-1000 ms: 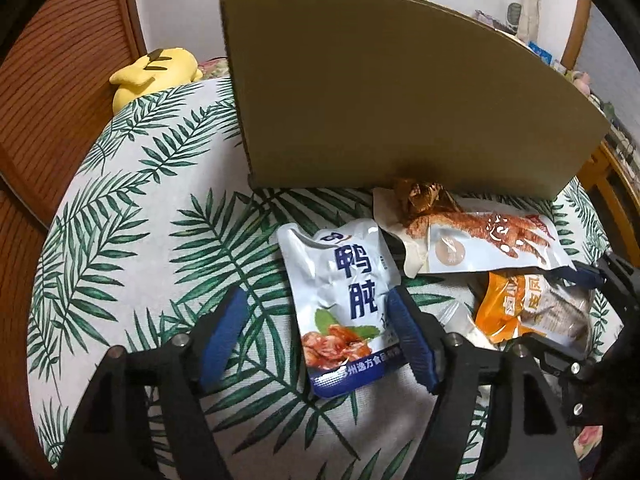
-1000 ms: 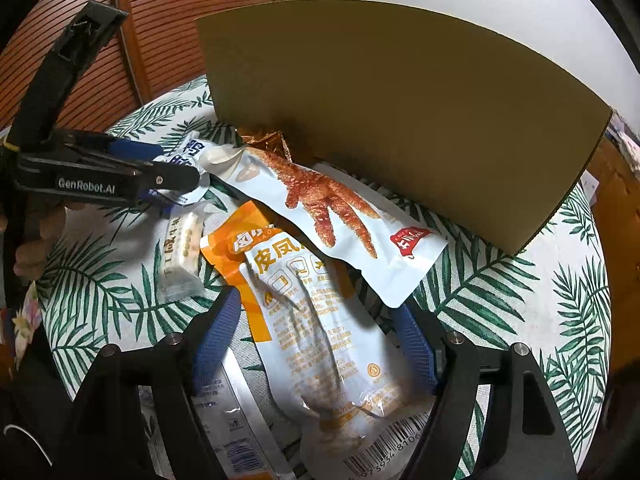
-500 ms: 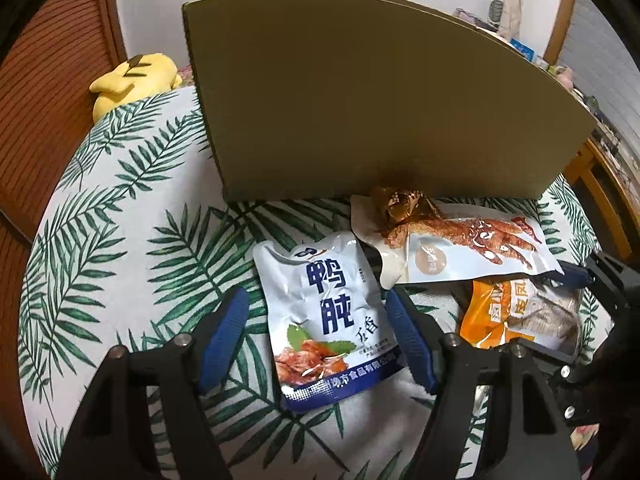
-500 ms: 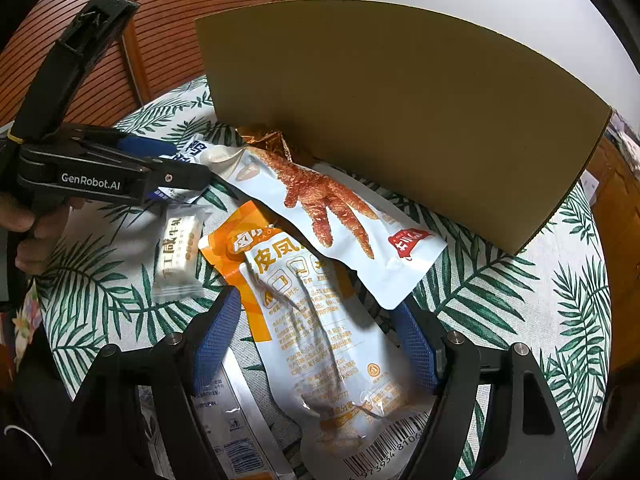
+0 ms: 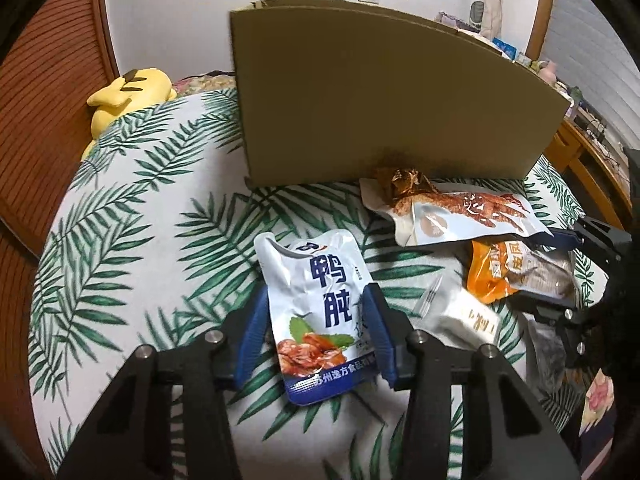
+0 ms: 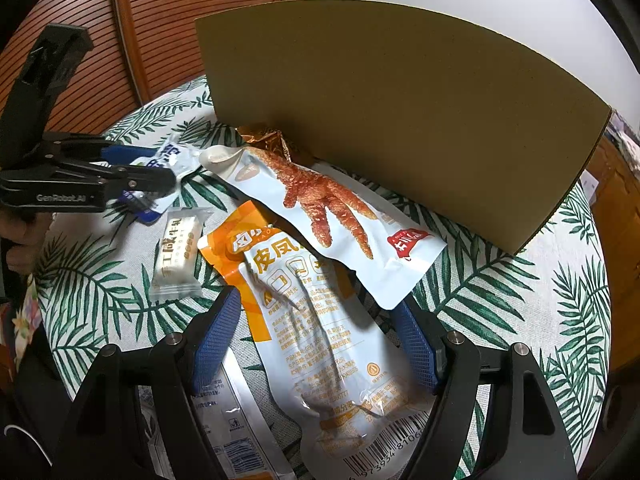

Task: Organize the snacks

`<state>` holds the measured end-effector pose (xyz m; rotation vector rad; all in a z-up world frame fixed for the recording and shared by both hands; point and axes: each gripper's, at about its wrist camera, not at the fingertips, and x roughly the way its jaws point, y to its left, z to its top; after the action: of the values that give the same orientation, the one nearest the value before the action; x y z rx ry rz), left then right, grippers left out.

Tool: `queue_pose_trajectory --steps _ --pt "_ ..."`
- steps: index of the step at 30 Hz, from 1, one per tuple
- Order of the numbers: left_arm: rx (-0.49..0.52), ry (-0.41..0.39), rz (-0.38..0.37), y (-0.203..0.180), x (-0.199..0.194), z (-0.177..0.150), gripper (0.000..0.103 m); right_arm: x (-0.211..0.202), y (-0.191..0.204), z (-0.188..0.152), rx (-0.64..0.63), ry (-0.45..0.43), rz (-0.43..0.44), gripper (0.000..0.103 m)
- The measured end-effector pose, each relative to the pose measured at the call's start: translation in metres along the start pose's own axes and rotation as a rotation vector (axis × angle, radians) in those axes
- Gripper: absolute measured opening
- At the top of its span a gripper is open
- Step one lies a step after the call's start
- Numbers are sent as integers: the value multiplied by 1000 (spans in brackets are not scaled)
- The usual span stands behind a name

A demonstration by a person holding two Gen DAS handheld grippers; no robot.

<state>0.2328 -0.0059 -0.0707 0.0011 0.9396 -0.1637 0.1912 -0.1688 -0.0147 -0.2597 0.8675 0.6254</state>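
Note:
My left gripper (image 5: 318, 316) is shut on a silver-blue snack pouch (image 5: 320, 312) and holds it above the leaf-print tablecloth (image 5: 132, 248). The pouch also shows in the right wrist view (image 6: 168, 160), pinched by the left gripper (image 6: 140, 184). My right gripper (image 6: 316, 336) is open, its jaws on either side of an orange and white pouch (image 6: 320, 332). A white chicken-foot pouch (image 6: 324, 216) lies partly over it. A small white nougat packet (image 6: 176, 252) lies to the left. A gold wrapper (image 6: 264, 138) rests against the cardboard box (image 6: 400, 112).
The tall cardboard box (image 5: 380, 96) stands at the back of the round table. A yellow plush toy (image 5: 124, 96) sits at the far left edge. A silver packet (image 6: 236, 416) lies under my right gripper. Wooden slatted doors (image 6: 180, 24) stand behind.
My left gripper has closed on the silver-blue pouch and lifted it a little. The right gripper has stayed open over the orange pouch.

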Motion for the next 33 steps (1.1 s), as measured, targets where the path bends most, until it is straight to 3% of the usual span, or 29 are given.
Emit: queue_pose_trajectory --steps 3,11,17,23,24,26,27,33 --pt "18 -8 14 2 -4 -5 46 0 0 2 -6 11 0 77" --pt "-31 28 -42 13 0 -3 49 8 1 16 -37 94 4 79" --pt "-14 42 -12 10 7 6 55 16 1 23 -46 131 17 84" --pt "-5 17 -23 10 6 5 47 22 2 27 -43 137 22 87" --pt "-3 15 -26 10 5 4 47 22 3 27 -41 136 25 84" --pt "-12 6 -33 12 1 2 46 19 6 27 -48 126 44 64" --pt "-19 -4 -38 13 -2 1 41 14 6 26 -43 120 67 49" --pt "-27 -15 -50 16 -8 -4 39 9 11 25 -30 102 68 33"
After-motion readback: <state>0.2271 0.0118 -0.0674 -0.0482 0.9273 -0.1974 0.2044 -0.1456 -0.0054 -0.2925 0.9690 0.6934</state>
